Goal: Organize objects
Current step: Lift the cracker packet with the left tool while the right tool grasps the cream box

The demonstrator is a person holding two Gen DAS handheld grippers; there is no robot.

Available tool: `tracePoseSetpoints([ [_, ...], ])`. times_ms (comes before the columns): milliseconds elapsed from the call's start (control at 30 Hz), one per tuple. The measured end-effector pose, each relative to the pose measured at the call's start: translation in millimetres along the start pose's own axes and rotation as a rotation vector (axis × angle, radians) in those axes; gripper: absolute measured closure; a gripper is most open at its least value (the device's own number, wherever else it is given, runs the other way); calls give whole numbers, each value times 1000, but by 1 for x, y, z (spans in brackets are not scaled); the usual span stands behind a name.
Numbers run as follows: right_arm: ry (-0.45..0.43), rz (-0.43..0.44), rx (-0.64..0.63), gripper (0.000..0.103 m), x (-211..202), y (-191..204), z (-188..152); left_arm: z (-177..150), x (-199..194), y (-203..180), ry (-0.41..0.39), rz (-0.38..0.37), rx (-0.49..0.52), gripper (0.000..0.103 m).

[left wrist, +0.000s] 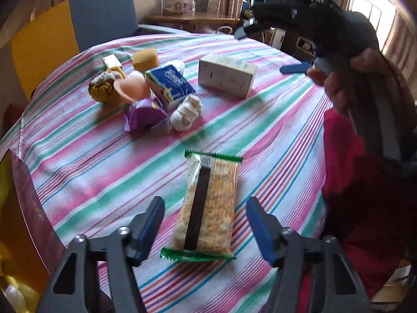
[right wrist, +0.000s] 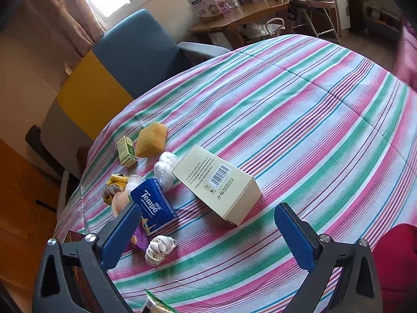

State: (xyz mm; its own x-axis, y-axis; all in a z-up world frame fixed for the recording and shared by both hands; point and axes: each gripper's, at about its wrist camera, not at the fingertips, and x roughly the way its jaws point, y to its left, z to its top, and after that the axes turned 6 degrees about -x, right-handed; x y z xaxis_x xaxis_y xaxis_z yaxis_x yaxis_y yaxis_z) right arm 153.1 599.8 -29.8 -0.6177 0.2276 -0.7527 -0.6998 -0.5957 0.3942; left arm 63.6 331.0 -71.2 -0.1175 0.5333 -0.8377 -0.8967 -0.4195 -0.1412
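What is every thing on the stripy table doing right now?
Left gripper: open, cracker pack between its jaws, untouched.
Right gripper: open, empty.
Cracker pack: sealed, lying flat.
White box: closed, on its side.
Tissue pack: sealed, in the pile.

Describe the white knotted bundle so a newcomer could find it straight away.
On the striped tablecloth, find the cluster of small items. The white bundle lies at its near edge, beside the blue tissue pack and purple packet. It alone is white knotted cloth.
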Motion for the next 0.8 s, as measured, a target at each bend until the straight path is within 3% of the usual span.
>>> tracePoseSetpoints([
  [100, 6, -12, 1, 0, 1, 0, -1, 9, 8, -4, -1, 7, 35, 30],
  [267, 17, -22, 10, 0, 4, -2, -2, 15, 37, -9, 41, 64, 65, 30],
  [333, 19, -19, 8, 0, 5, -2, -2, 12, 52, -1, 76, 55, 21, 56],
  [400, 28, -5, 5, 0, 8, -1, -2, 8, 49, 7, 32, 43, -29, 64],
  [533, 48, 34, -24, 0, 12, 6, -4, 4, 45, 10, 34, 46, -43, 65],
  [800, 80, -21, -192, 0, 17, 36, -16, -14, 34, 16, -15, 65, -56, 65],
])
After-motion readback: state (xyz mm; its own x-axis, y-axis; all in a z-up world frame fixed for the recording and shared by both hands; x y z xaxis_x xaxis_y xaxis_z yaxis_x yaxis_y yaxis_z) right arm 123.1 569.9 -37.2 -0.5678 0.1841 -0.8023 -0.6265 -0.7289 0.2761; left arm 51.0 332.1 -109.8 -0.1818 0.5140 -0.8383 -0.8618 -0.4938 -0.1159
